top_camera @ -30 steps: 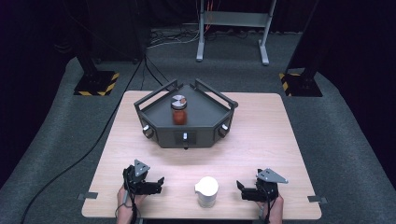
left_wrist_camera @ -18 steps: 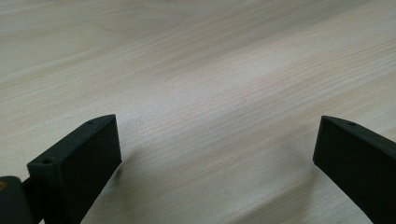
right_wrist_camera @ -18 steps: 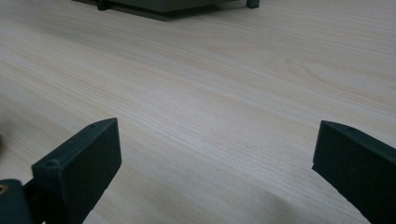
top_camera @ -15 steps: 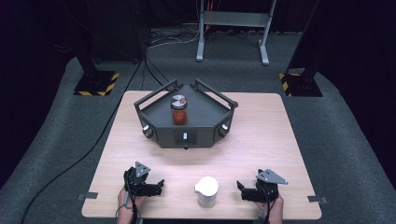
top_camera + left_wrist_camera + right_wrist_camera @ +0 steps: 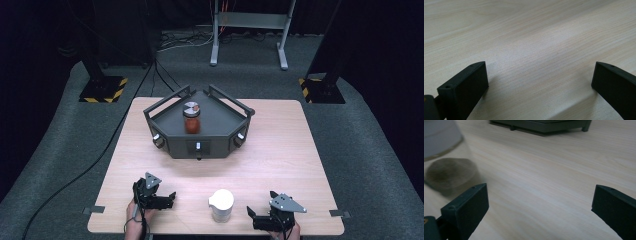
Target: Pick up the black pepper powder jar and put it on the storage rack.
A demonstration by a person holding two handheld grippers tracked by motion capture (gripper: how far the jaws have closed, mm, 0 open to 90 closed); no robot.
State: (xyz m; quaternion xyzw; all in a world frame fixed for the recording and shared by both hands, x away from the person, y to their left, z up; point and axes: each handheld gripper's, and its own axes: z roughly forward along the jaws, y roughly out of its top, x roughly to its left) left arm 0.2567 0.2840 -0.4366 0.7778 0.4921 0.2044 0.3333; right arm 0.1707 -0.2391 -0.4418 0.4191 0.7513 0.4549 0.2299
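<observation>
While both hands rest at the near edge of the surface (image 5: 280, 150), the left tongs (image 5: 170, 200) and the right tongs (image 5: 251, 218) each stand wide, with nothing between the jaws. Left gripper view: jaws far apart over bare wood grain. Right gripper view: jaws equally far apart, and the white-lidded container (image 5: 441, 162) sits blurred just beyond its left jaw. From the high view this white-lidded container (image 5: 221, 205) stands upright between the two tongs, nearer the right pair, touching neither. Farther back, mid-surface, a dark angular tray (image 5: 220, 135) carries a jar (image 5: 191, 117) with a silver lid and reddish contents, upright, well apart from both tongs.
</observation>
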